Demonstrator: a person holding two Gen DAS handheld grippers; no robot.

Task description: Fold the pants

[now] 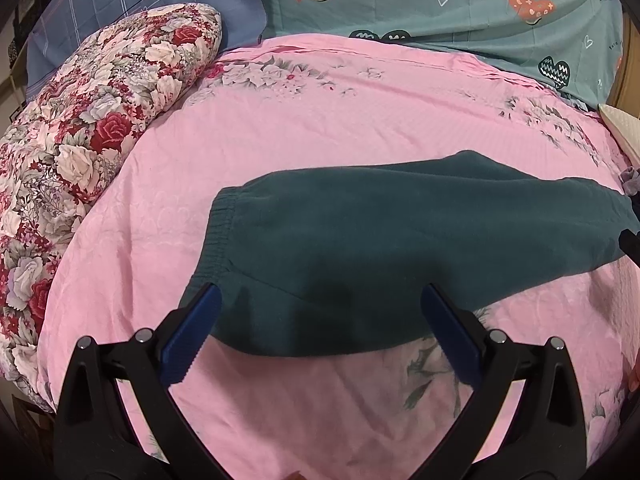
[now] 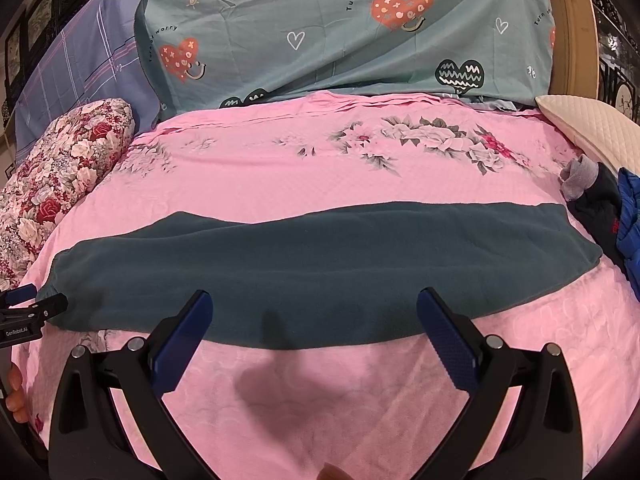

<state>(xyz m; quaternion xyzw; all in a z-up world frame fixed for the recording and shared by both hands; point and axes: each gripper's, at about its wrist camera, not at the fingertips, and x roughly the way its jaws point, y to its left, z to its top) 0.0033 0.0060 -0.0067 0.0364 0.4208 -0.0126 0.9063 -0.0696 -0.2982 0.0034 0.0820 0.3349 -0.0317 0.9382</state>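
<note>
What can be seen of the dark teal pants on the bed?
The dark teal pants look like soft fleece, with a gathered elastic waistband at their left end. They lie flat across the pink floral bedsheet, apparently already folded lengthwise into one long band. Both the left hand-held gripper and the right hand-held gripper are open at the near edge.

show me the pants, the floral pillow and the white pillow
pants (image 2: 320, 264), right wrist view, middle of the fabric
floral pillow (image 1: 100, 120), left wrist view, its middle
white pillow (image 2: 588, 124), right wrist view, quilted top
</note>
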